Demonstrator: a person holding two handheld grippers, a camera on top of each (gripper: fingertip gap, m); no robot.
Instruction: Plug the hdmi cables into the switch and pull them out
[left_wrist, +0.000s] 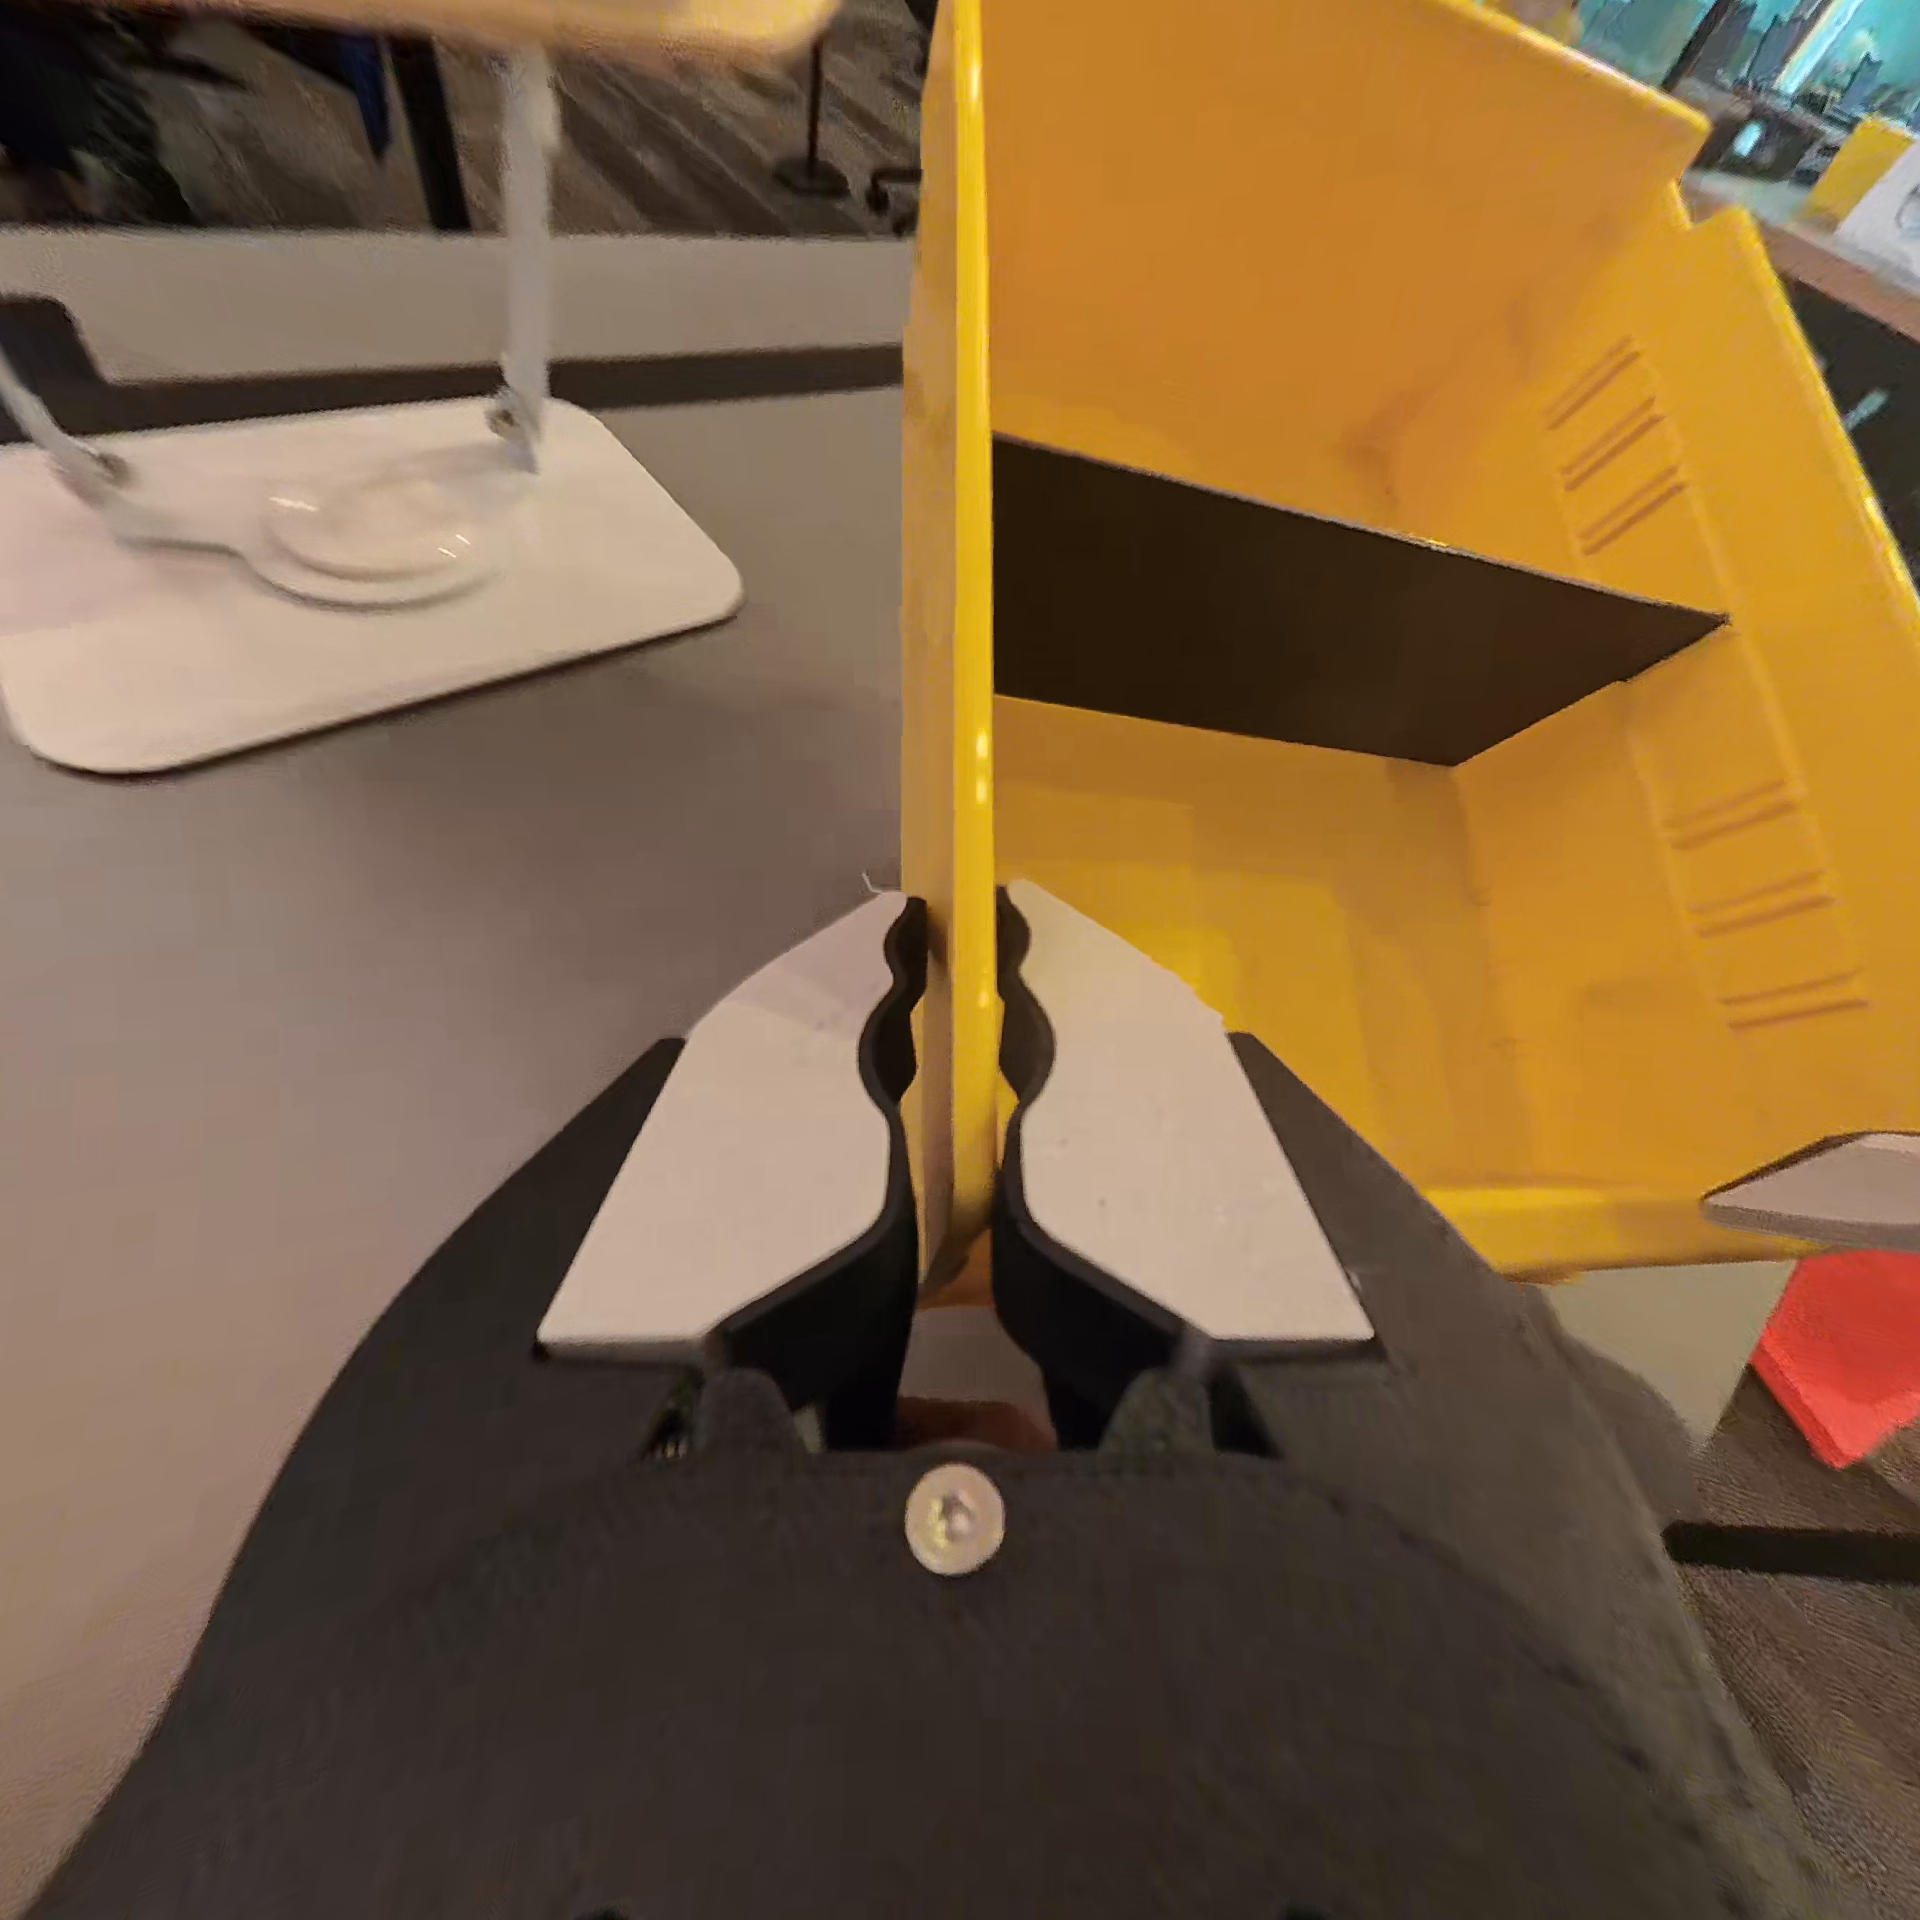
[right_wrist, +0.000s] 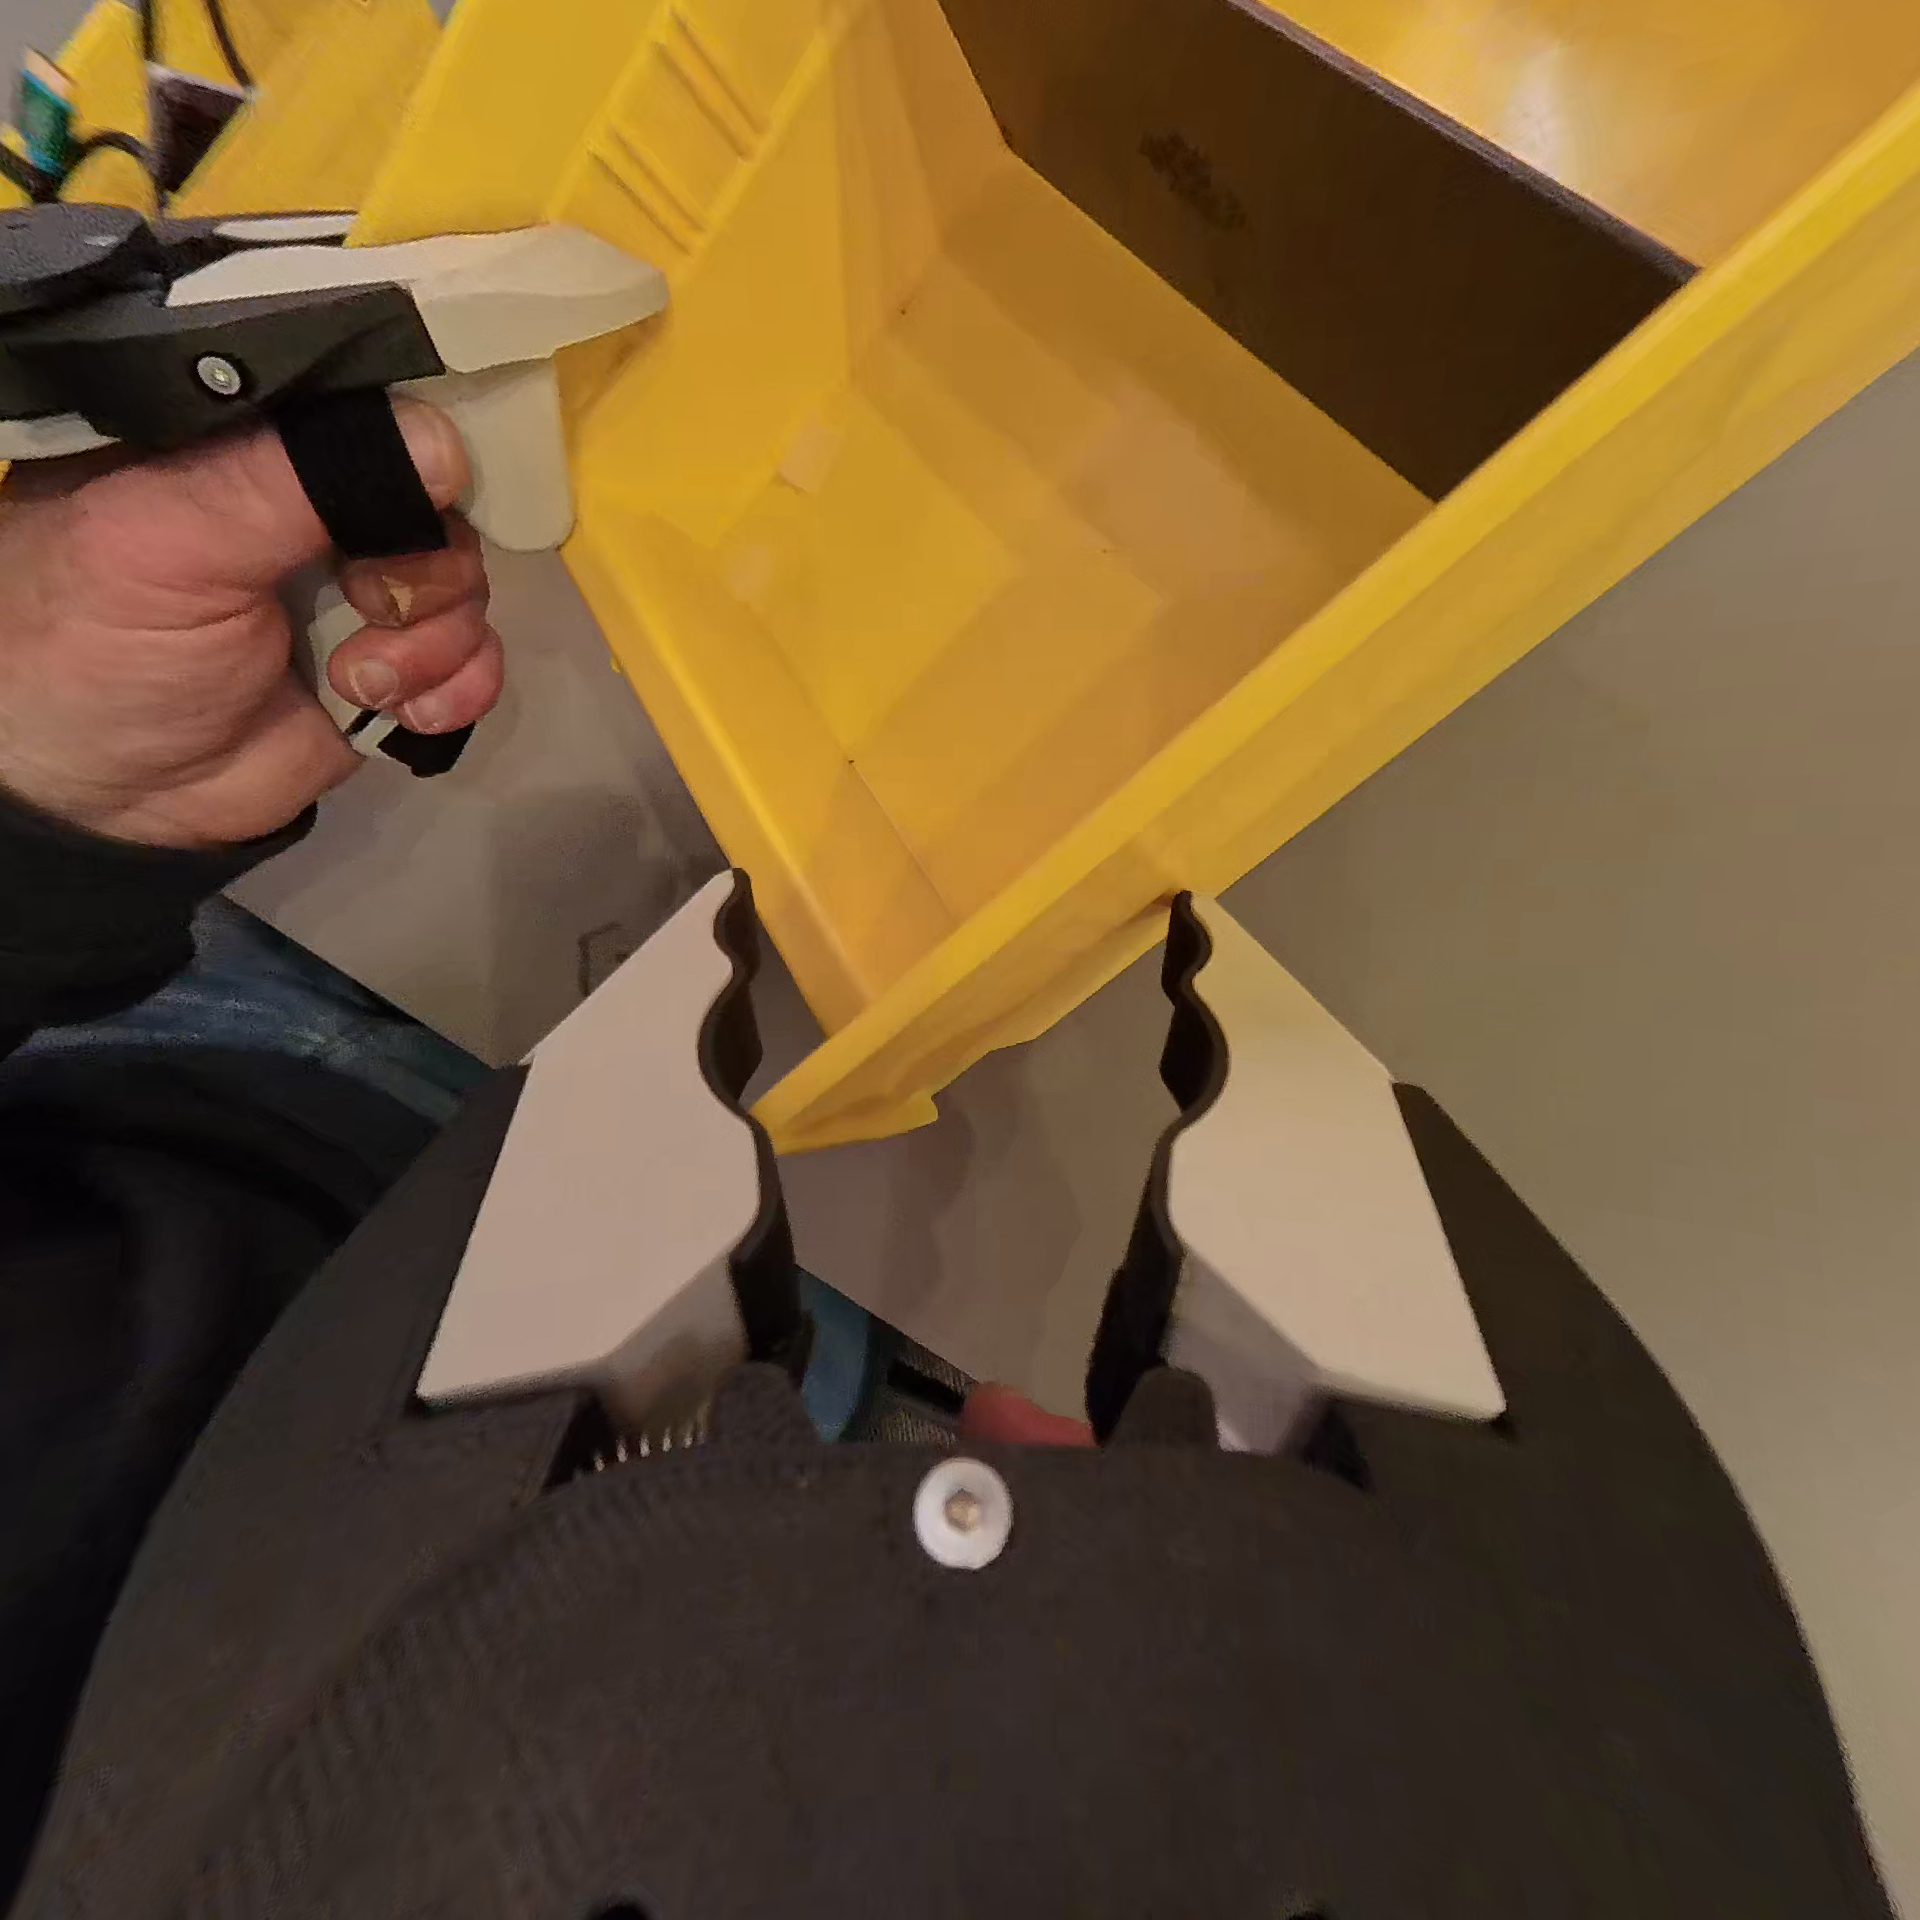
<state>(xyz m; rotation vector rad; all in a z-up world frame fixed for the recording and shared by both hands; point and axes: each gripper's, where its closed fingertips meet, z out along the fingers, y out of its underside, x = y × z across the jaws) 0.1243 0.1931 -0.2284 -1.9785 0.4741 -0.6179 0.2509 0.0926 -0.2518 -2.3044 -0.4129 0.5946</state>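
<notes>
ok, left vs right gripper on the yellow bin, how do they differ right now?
The left gripper is shut on the yellow bin's side wall; the right gripper is open, the bin's corner rim lying between its fingers, unclamped. The left sits along a side wall; the right is at a front corner. Both have white fingers with black wavy pads on black bodies.

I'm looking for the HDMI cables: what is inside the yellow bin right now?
Only a dark divider panel stands across the yellow bin; the near compartment shows bare yellow floor, no cables. The floor behind the divider is mostly hidden. The left hand-held gripper clamps the bin's wall.
</notes>
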